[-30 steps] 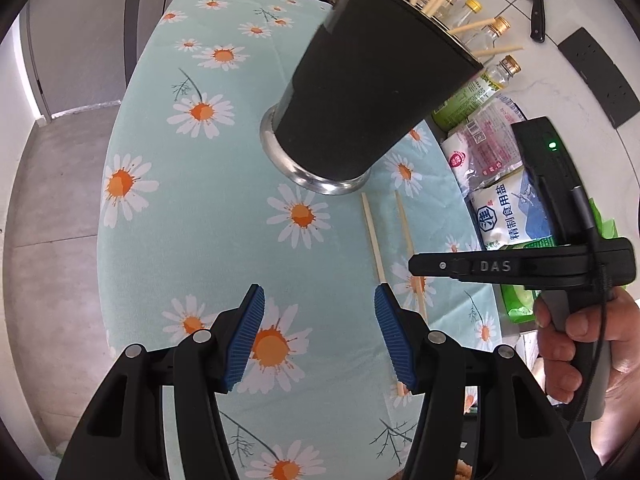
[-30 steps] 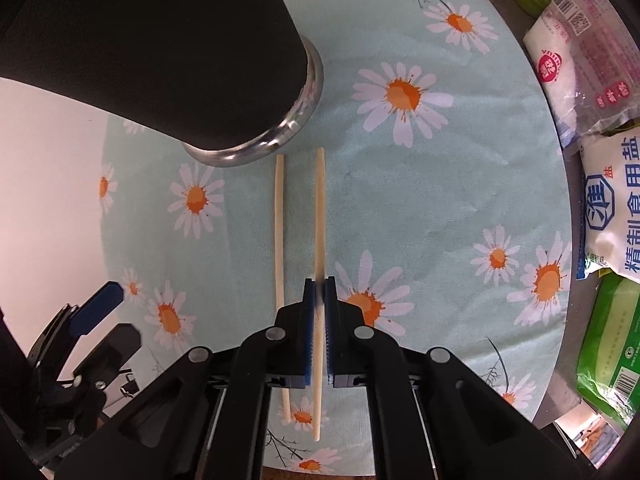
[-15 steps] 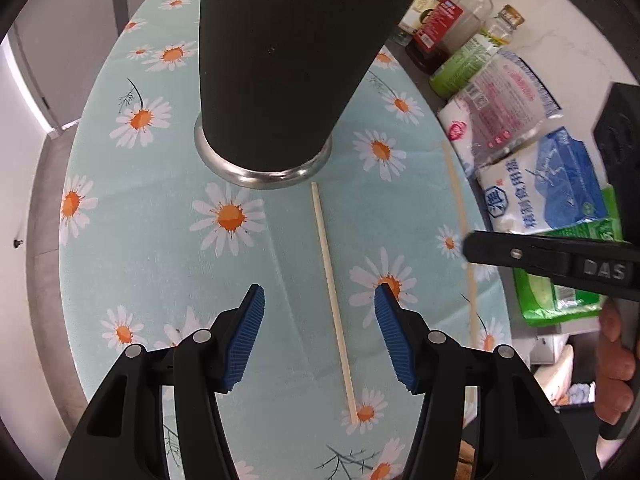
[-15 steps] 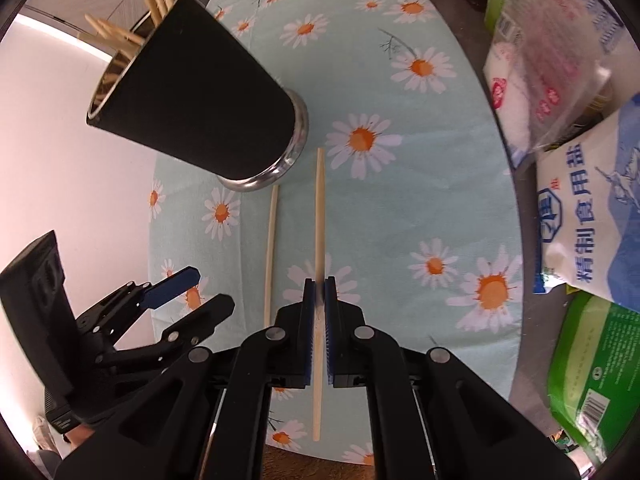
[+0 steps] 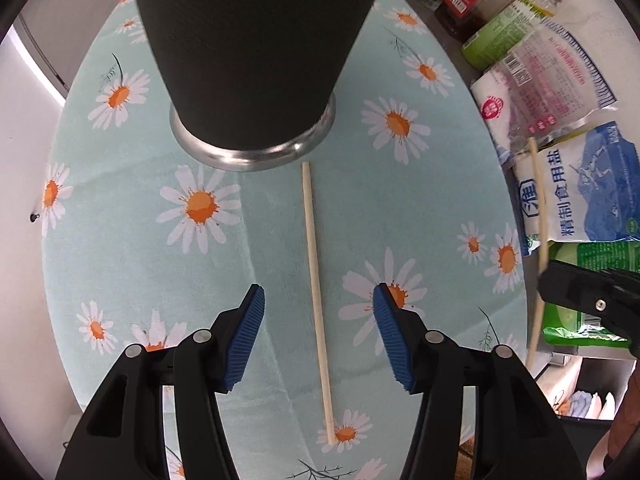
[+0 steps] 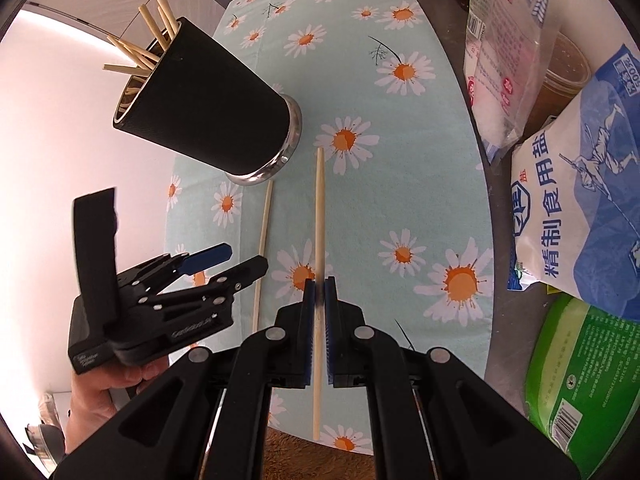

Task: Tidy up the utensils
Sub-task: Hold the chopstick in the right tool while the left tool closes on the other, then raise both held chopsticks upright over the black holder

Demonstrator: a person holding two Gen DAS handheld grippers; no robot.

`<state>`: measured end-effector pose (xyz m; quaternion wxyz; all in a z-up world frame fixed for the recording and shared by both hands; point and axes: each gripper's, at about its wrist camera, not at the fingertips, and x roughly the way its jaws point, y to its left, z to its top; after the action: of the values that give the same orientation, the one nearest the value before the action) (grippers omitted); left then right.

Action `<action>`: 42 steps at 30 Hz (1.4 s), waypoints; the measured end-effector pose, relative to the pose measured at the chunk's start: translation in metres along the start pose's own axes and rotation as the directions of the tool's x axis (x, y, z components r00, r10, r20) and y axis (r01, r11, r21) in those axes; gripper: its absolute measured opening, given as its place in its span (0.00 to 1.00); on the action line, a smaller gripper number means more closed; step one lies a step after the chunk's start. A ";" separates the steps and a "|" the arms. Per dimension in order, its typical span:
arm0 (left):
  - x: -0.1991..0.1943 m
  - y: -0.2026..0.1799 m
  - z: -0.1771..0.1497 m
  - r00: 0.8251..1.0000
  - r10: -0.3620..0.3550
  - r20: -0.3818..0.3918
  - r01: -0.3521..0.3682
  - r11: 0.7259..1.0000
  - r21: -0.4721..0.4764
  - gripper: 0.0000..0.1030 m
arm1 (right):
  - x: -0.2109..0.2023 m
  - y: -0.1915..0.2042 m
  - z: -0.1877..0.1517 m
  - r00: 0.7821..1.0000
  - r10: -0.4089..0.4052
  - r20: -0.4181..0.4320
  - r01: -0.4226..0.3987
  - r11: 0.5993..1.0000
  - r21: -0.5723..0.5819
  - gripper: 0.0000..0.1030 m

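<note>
Holder (image 6: 208, 104): black cup with steel base, near the left edge of the daisy cloth (image 5: 400, 208), chopsticks already standing in it.
Left gripper (image 5: 318, 332): jaws apart, nothing between the pads; hovers over the loose chopstick.
Loose chopstick (image 5: 316, 300): flat on the cloth, long axis running from the holder's base toward the near edge, between the open jaws.
Right gripper (image 6: 319, 308): clamped on a second chopstick (image 6: 319, 216), lifted clear of the cloth, tip toward the holder.
Nearer hand to the loose one: left.

One pale chopstick (image 5: 316, 304) lies flat beside the upright black holder (image 6: 208, 112); another chopstick (image 6: 319, 216) is lifted.
</note>
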<state>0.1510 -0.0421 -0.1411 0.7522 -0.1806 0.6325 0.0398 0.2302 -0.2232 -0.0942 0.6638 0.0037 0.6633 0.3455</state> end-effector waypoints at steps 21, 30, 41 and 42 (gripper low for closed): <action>0.023 -0.028 0.022 0.992 0.116 -0.050 -0.115 0.993 0.018 0.04 | -0.002 -0.026 -0.007 0.998 0.065 -0.005 -0.065 0.998 0.015 0.06; -0.022 -0.033 -0.002 0.997 0.062 0.035 -0.063 0.998 0.020 0.04 | 0.011 -0.002 -0.003 0.998 0.061 -0.035 -0.062 0.997 -0.034 0.06; -0.069 0.008 -0.028 0.993 0.015 0.121 -0.017 1.000 0.009 0.04 | 0.025 0.063 0.009 0.998 0.041 -0.051 -0.047 0.989 -0.141 0.06; -0.074 0.012 -0.029 0.991 0.012 0.130 -0.013 1.000 0.005 0.04 | 0.025 0.069 0.011 0.998 0.039 -0.048 -0.046 0.988 -0.149 0.06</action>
<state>0.1052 -0.0276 -0.0767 0.7920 -0.1715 0.5834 0.0544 0.2052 -0.1541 -0.0832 0.6395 -0.0398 0.6500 0.4086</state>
